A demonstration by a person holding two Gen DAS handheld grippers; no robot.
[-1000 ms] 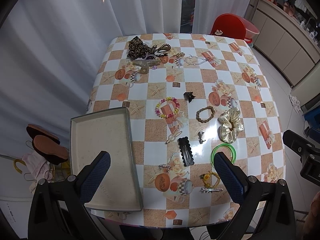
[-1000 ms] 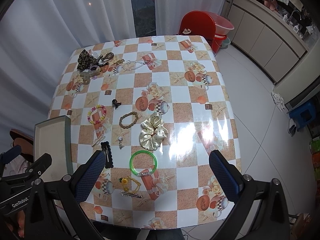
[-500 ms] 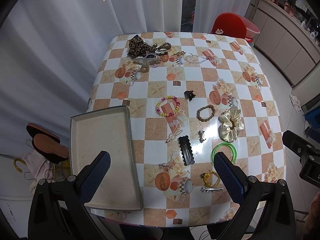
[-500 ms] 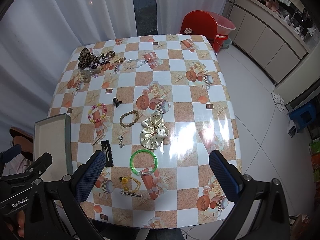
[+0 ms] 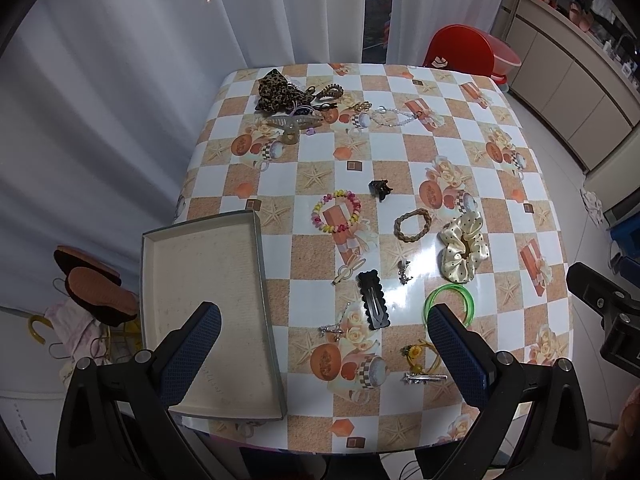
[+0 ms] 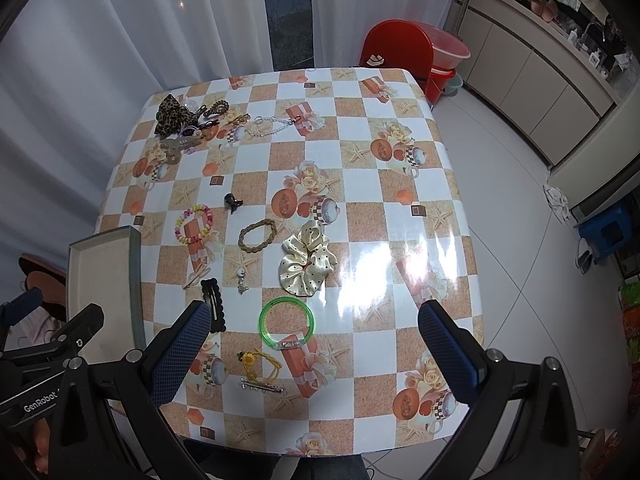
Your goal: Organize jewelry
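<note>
Jewelry and hair pieces lie scattered on a checkered table (image 5: pixel 400 152). Among them are a green bangle (image 5: pixel 450 300) (image 6: pixel 286 322), a cream dotted scrunchie (image 5: pixel 464 248) (image 6: pixel 306 260), a braided brown band (image 5: pixel 413 225) (image 6: pixel 257 234), a multicoloured bead bracelet (image 5: pixel 336 211) (image 6: pixel 194 224) and a black scalloped clip (image 5: pixel 373 299) (image 6: pixel 213 304). An empty grey tray (image 5: pixel 208 312) (image 6: pixel 100 280) rests at the near left corner. My left gripper (image 5: pixel 320 354) hovers open above the table's near edge. My right gripper (image 6: pixel 312 354) is also open, high over the near side, holding nothing.
A pile with a leopard scrunchie (image 5: pixel 276 90) and a clear claw clip (image 5: pixel 294 124) lies at the far left. A yellow flower tie (image 6: pixel 256 362) and silver clip (image 6: pixel 262 386) sit near the front edge. A red chair (image 6: pixel 400 46) stands behind; cabinets (image 6: pixel 532 72) line the right.
Both views have shifted very slightly; the table sits a little lower in the frames. Nothing on the table has moved and both grippers stay open.
</note>
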